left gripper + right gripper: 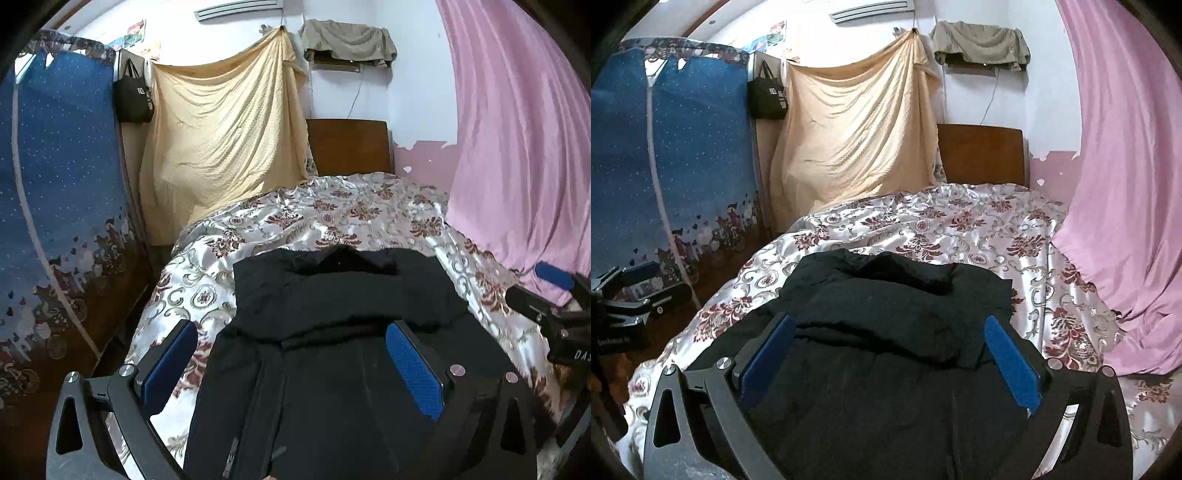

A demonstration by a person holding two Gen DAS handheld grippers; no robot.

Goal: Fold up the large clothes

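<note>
garment: black jacket (332, 332) lower centre of frame, on floral bed (332, 214)
left gripper (295, 369): fingers wide, holding nothing
right gripper (890, 365): fingers wide, holding nothing
risk: slippery satin cover, so jacket likely slides or bunches; a pinch may catch one layer only

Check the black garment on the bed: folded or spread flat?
Partly folded. The black garment has layers doubled over across its middle, with ridges showing in both wrist views; it lies on the floral bedspread.

a bed (369, 206) carries everything, covered by a shiny floral quilt (960, 221). a black garment (332, 306) lies on the quilt toward 6 o'clock, partly folded.
</note>
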